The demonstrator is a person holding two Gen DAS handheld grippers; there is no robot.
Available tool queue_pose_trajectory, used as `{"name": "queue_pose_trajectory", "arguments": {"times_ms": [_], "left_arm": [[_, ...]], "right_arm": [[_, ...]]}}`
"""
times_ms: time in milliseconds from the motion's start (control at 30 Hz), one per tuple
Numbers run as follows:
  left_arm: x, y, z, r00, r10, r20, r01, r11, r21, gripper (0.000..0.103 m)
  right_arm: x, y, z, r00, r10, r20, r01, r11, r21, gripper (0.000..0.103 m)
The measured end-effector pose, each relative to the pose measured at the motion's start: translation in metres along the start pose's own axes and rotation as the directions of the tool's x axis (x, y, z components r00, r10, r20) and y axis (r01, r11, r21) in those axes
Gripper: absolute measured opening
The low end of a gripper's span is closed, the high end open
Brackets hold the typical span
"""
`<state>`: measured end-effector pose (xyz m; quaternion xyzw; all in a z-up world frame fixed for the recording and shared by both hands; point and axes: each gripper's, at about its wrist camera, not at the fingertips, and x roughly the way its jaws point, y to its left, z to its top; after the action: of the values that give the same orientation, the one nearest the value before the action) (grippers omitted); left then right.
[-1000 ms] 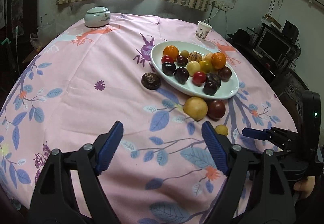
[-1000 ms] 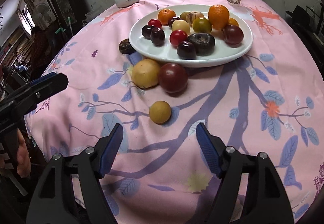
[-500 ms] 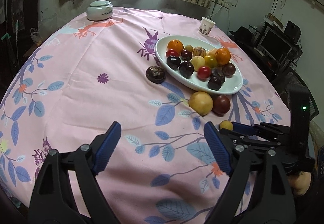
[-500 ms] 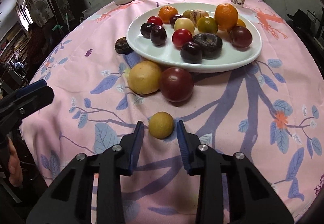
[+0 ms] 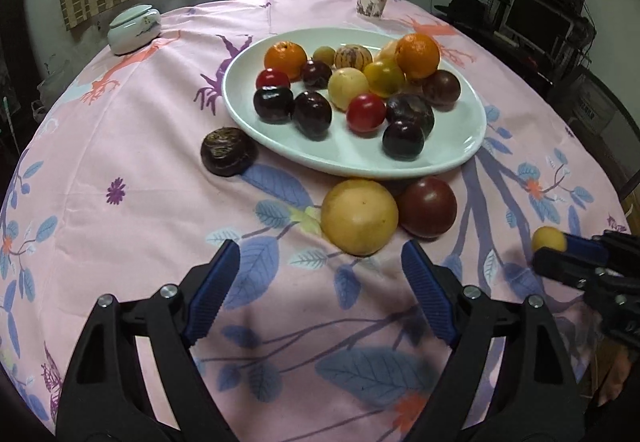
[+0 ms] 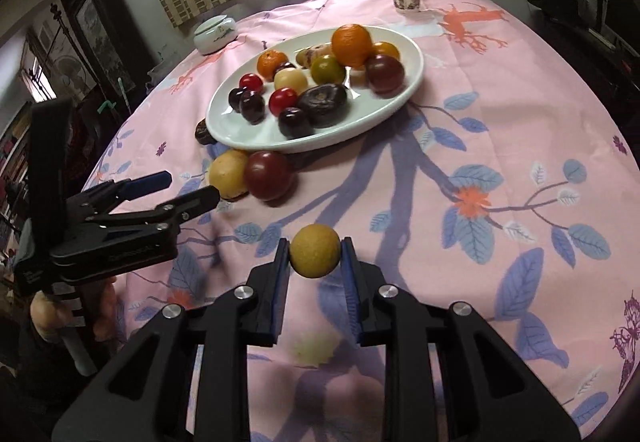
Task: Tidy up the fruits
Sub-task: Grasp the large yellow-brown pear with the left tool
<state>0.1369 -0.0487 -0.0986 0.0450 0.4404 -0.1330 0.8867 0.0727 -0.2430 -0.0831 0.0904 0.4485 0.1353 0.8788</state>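
Right fingers (image 6: pixel 315 256) clamped on small yellow fruit (image 6: pixel 315 251), left fingers (image 5: pixel 320 282) apart near plate (image 5: pixel 440 158).

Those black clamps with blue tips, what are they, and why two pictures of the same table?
They are hand-held grippers, one per hand, each carrying a camera that looks along its fingers. One picture is from the left gripper, open over the pink tablecloth. The other is from the right gripper, shut on a small yellow fruit. A white plate holds many fruits; a big yellow fruit, a dark red fruit and a dark brown fruit lie beside it.
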Motion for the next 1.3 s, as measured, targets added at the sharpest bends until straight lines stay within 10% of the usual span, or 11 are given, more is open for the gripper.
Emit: {"name": "queue_pose_trajectory", "arguments": {"times_ms": [500, 667, 1300], "left_arm": [[0.034, -0.007, 0.018, 0.998, -0.046, -0.05, 0.049, 0.996, 0.074, 0.073], [0.03, -0.018, 0.016, 0.997, -0.058, -0.042, 0.062, 0.991, 0.115, 0.047], [-0.056, -0.016, -0.04, 0.986, -0.16, 0.044, 0.159, 0.987, 0.032, 0.046]], "right_arm": [[-0.009, -0.033, -0.003, 0.998, 0.063, 0.009, -0.064, 0.993, 0.102, 0.026], [-0.01, -0.03, -0.001, 0.998, 0.066, 0.013, -0.067, 0.993, 0.1, 0.026], [-0.015, 0.01, 0.0, 0.997, 0.076, 0.004, -0.076, 0.997, 0.018, 0.026]]}}
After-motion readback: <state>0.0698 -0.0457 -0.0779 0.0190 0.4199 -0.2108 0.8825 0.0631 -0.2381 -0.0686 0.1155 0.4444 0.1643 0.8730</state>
